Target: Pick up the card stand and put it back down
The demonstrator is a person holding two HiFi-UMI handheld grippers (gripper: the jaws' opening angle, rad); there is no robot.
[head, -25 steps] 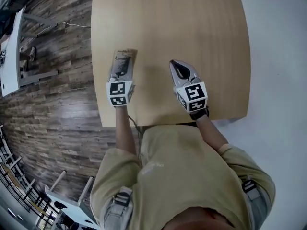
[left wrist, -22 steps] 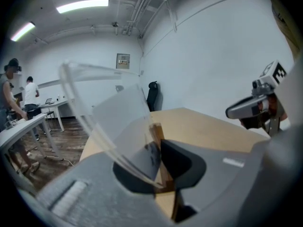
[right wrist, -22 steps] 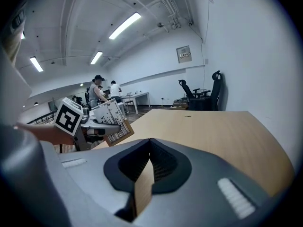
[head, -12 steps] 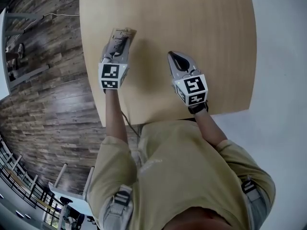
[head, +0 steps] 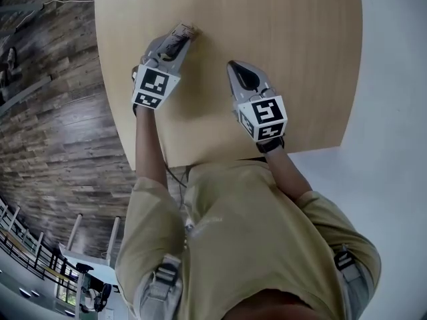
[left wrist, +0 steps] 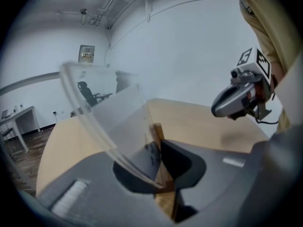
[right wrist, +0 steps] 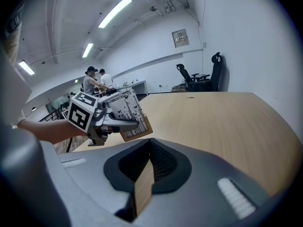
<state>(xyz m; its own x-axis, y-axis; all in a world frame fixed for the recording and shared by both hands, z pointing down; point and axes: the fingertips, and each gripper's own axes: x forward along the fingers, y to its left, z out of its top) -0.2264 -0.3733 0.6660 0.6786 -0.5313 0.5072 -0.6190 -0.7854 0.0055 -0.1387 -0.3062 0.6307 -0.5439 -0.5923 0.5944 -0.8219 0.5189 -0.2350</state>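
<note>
1. Gripping the card stand (head: 185, 33) by its wooden base, the left gripper (head: 175, 45) has its jaws closed onto that strip of wood, over the left part of the wooden table (head: 300, 59).
2. In the left gripper view, the base (left wrist: 158, 135) sits pinched between the two dark pads, its long axis running straight out along the jaws. The clear panel (left wrist: 106, 117) leans up and to the left from it.
3. From the head view, the stand reaches out beyond the jaw tips, pointing away from the person and slightly right, toward the middle of the table.
4. The right gripper view shows the stand tilted. The printed card face is turned toward that camera, and the wooden strip runs along its lower edge, sloping upward to the right. It appears to be clear of the tabletop, though the gap beneath cannot be made out for certain.
5. The right gripper (head: 238, 68) hovers over the table to the right of the left one, well apart from the stand. Its jaws are together with nothing between them.
</note>
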